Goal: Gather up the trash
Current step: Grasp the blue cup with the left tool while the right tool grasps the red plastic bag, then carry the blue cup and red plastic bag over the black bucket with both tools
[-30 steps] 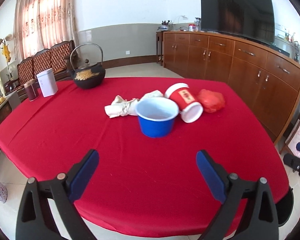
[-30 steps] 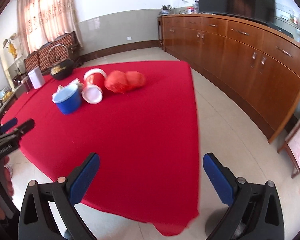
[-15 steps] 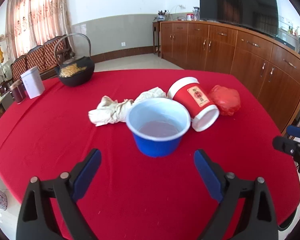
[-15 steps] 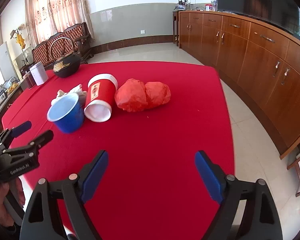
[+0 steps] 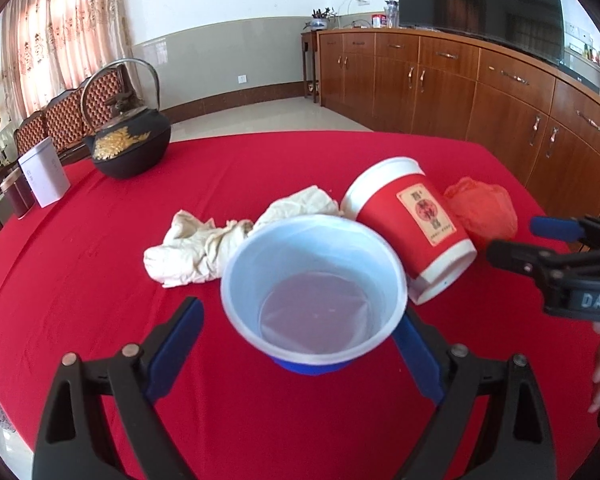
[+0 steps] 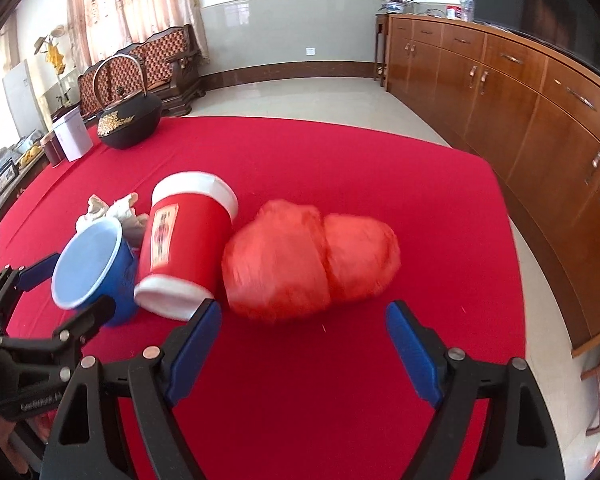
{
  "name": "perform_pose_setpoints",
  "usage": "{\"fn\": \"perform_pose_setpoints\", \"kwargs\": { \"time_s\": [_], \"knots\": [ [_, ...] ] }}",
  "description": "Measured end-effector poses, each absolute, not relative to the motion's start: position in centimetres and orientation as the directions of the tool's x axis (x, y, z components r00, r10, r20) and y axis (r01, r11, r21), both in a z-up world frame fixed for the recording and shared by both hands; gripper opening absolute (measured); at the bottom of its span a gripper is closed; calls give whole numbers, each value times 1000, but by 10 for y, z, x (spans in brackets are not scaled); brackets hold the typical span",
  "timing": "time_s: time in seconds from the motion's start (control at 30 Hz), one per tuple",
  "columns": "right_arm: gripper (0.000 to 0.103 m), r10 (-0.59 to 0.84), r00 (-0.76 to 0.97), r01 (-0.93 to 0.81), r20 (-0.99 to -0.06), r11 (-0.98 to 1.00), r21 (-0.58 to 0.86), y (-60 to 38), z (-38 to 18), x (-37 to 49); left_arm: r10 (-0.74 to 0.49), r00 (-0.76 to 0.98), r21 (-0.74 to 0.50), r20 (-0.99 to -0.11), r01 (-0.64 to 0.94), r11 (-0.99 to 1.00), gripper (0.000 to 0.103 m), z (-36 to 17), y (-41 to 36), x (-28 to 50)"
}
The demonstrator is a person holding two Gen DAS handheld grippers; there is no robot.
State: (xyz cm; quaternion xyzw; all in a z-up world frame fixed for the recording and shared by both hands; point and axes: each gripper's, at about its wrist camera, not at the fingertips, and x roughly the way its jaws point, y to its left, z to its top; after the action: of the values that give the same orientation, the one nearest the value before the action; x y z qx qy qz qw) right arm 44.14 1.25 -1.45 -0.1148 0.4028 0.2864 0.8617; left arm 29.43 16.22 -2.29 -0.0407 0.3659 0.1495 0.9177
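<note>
Blue cup [image 5: 314,300]: upright on your red tablecloth [image 5: 100,300], white inside, sitting between your left gripper's [image 5: 296,342] fingers; the blue pads stand wide at its 9 and 3 o'clock and I see no pad pressing the wall.
Red paper cup [image 5: 412,228]: on its side at the blue cup's 2 o'clock, touching or just beside it; a tan label with dark characters, too small to read.
Crumpled cloth [image 5: 204,246]: at the blue cup's 10 o'clock, close behind it.
Red plastic bag [image 6: 304,260]: bunched in two lumps, just ahead of your right gripper [image 6: 304,338]; its jaws are closing, wide apart, nothing between them.
Writing: "DAS" on your right gripper's body in the left view.
Black kettle [image 5: 130,140]: far at 10 o'clock, gold motif.
White box [image 5: 44,176]: left of the kettle.
</note>
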Motion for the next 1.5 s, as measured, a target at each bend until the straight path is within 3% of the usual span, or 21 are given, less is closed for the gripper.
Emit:
{"fn": "perform_pose_setpoints", "kwargs": {
  "time_s": [0.13, 0.17, 0.2, 0.23, 0.27, 0.33, 0.5, 0.83, 1.5],
  "knots": [
    [83, 399, 512, -608, -761, 794, 7, 29, -18, 451, 221, 685, 5, -694, -303, 953, 91, -21, 167, 302],
    [78, 397, 512, -611, -761, 792, 2, 32, -19, 452, 224, 687, 9, -691, -302, 953, 91, -21, 167, 302],
    [62, 395, 511, -614, -764, 789, -2, 34, -20, 454, 222, 686, 9, -693, -300, 954, 88, -21, 167, 304],
    [54, 392, 507, -615, -768, 788, -4, 36, -21, 455, 208, 685, -2, -698, -293, 956, 85, -22, 168, 304],
    [52, 395, 502, -615, -769, 789, 3, 36, -23, 456, 197, 683, -8, -704, -285, 959, 80, -23, 168, 305],
    [40, 396, 507, -609, -765, 793, 6, 35, -23, 455, 194, 684, -10, -703, -282, 959, 80, -23, 168, 306],
    [25, 413, 518, -596, -749, 802, 30, 25, -22, 450, 182, 699, -21, -692, -271, 962, 79, -21, 167, 303],
    [19, 409, 559, -558, -721, 829, 38, -10, -7, 428, 190, 717, -2, -671, -258, 966, 78, -13, 159, 282],
    [17, 363, 630, -468, -686, 883, 36, -98, 31, 341, 145, 753, 17, -642, -175, 984, 78, 16, 115, 235]
  ]
}}
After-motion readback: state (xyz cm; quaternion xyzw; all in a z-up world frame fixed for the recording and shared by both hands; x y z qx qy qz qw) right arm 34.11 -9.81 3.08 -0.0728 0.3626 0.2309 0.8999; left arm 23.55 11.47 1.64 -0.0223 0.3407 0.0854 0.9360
